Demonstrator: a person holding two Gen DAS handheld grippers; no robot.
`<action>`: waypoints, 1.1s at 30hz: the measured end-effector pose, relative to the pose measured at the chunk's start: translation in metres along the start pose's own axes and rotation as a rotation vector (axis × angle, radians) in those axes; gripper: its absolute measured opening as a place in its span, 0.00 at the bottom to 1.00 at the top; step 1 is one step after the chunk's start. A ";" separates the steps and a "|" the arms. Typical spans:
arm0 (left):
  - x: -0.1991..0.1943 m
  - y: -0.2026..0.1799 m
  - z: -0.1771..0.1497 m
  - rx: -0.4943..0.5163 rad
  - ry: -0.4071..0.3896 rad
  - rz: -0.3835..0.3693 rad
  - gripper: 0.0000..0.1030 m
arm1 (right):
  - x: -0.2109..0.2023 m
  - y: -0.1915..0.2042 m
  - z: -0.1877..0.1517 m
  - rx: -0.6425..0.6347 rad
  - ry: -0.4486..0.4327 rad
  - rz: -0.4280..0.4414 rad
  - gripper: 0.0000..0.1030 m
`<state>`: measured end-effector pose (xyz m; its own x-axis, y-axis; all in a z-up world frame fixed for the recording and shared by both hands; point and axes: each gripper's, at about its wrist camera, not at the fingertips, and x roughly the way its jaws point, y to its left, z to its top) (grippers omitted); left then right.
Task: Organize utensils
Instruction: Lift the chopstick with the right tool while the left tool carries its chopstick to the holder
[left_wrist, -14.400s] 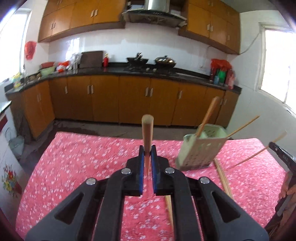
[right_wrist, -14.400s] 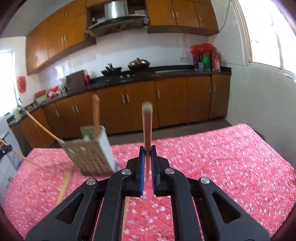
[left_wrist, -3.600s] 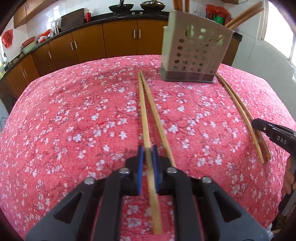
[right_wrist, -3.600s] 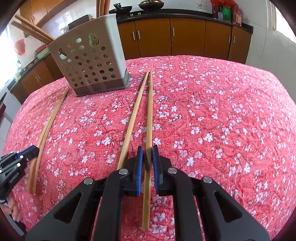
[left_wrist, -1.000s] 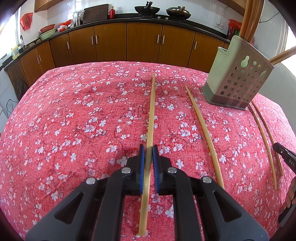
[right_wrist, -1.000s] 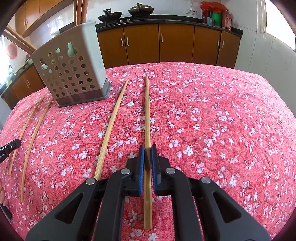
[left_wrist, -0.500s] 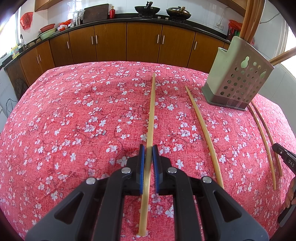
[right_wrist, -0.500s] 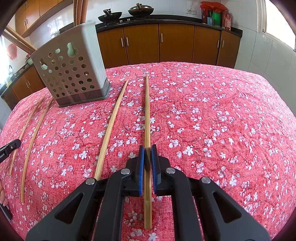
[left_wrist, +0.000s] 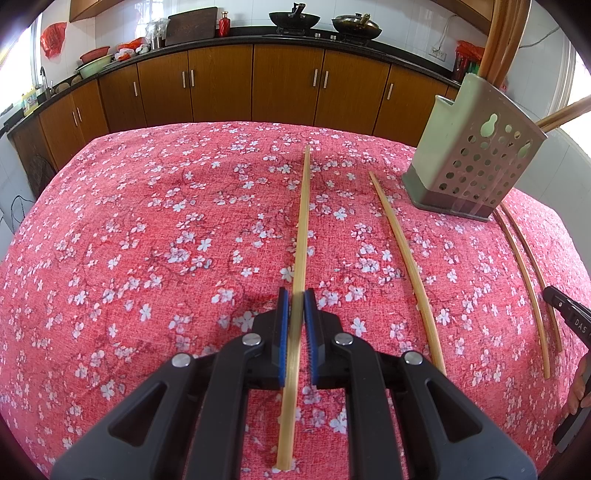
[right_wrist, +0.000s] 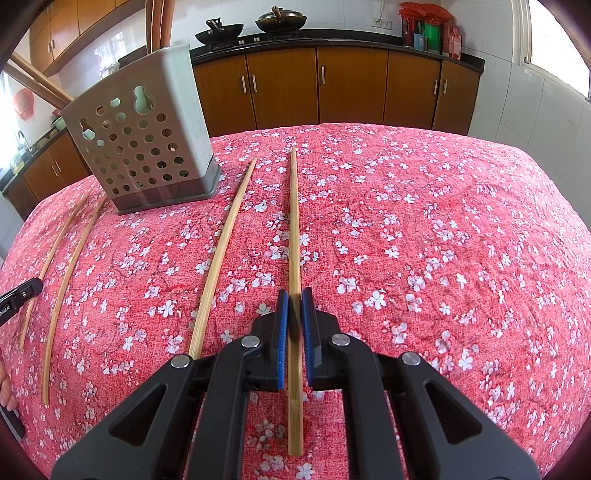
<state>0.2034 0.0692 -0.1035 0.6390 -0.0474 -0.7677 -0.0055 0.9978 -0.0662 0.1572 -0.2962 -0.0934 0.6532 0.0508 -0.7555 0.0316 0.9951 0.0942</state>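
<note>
Left gripper (left_wrist: 295, 295) clamped on a bamboo chopstick (left_wrist: 302, 221) lying on the floral tablecloth (left_wrist: 147, 240), right gripper (right_wrist: 294, 295) pinching another chopstick (right_wrist: 294, 221), perforated holder (right_wrist: 147, 140) near, "DAS" partly legible on black tool (left_wrist: 572, 314).

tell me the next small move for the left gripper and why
Probably lift the left gripper a little, keeping its jaws closed. They already sit around the chopstick, which lies flat on the red floral cloth. Raising it clears the cloth before it swings toward the perforated holder to the right, where other sticks already stand.
</note>
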 end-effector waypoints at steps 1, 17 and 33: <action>-0.001 -0.002 -0.001 0.017 0.002 0.006 0.12 | -0.001 0.000 -0.001 0.002 0.001 0.003 0.09; -0.052 -0.016 -0.012 0.133 -0.079 0.041 0.08 | -0.047 -0.004 -0.002 0.014 -0.094 0.017 0.08; -0.154 -0.024 0.064 0.088 -0.329 -0.060 0.08 | -0.129 -0.006 0.057 0.030 -0.366 0.052 0.08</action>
<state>0.1537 0.0558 0.0571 0.8500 -0.1028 -0.5166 0.0966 0.9946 -0.0390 0.1158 -0.3132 0.0405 0.8816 0.0622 -0.4679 0.0095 0.9887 0.1494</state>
